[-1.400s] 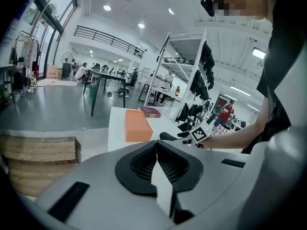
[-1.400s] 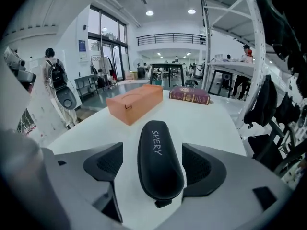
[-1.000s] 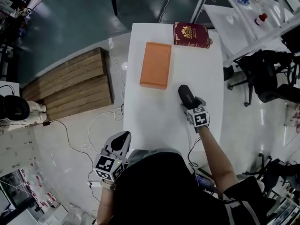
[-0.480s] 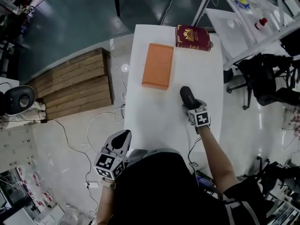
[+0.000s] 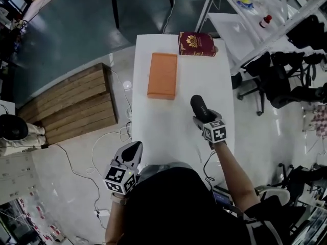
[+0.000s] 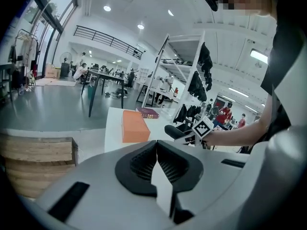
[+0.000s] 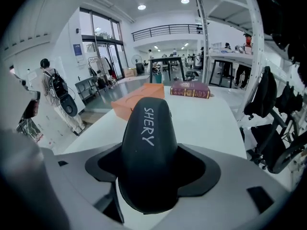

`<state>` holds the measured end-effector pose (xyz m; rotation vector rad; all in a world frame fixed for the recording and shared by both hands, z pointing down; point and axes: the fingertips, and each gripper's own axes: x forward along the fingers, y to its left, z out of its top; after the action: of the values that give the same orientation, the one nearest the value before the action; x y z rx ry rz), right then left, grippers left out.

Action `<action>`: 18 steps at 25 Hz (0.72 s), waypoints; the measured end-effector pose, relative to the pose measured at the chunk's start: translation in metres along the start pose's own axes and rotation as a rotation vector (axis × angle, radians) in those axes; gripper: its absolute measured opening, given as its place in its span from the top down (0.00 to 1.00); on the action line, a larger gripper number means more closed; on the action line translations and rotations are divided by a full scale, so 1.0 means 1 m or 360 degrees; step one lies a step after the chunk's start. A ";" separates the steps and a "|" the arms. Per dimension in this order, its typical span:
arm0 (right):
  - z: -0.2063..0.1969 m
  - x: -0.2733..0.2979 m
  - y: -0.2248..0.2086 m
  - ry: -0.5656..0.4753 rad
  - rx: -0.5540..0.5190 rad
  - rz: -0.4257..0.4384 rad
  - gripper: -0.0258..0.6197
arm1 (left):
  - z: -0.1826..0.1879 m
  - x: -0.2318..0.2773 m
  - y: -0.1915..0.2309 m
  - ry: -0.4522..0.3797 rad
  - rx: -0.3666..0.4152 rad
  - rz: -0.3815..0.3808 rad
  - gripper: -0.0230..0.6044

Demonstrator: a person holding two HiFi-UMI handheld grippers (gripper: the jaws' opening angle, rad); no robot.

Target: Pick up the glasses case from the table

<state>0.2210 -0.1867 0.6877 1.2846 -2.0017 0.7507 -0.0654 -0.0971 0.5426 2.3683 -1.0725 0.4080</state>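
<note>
White worktop [image 5: 153, 121] stretches far. Off its near left corner the left tool [image 5: 135, 147] hangs with jaws together, empty. Further right lie a box [image 5: 162, 75] and a book [image 5: 196, 44]. At right, the right tool [image 5: 201, 114] is clamped on the case [image 5: 198, 105], which looks barely raised; the grasp is done, and a clear lift remains.

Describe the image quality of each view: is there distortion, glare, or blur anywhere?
Head view: sharp, evenly lit, the white table bright but not washed out. Left gripper view: strong fisheye bending, dark corners, glaring ceiling lamps. Right gripper view: same fisheye bending with dark corners; the glasses case fills the centre, its lettering sharp.
</note>
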 end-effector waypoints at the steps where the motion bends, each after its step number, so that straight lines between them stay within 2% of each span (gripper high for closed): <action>1: 0.004 -0.007 0.003 -0.0027 0.0006 -0.0001 0.41 | 0.001 0.002 -0.001 -0.0006 0.0011 -0.0020 0.93; 7: 0.023 -0.053 0.032 -0.0181 0.0044 0.0027 0.40 | 0.011 0.009 -0.008 -0.0037 0.0074 -0.0141 0.93; 12: 0.038 -0.096 0.052 -0.0312 0.0038 -0.0022 0.40 | 0.021 0.018 -0.014 -0.0065 0.0129 -0.0257 0.93; 18: 0.051 -0.148 0.075 -0.0525 0.0120 -0.0043 0.40 | 0.030 0.026 -0.028 -0.0081 0.0191 -0.0382 0.93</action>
<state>0.1890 -0.1144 0.5330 1.5598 -2.2249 0.6394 -0.0259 -0.1141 0.5204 2.5882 -0.7909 0.3340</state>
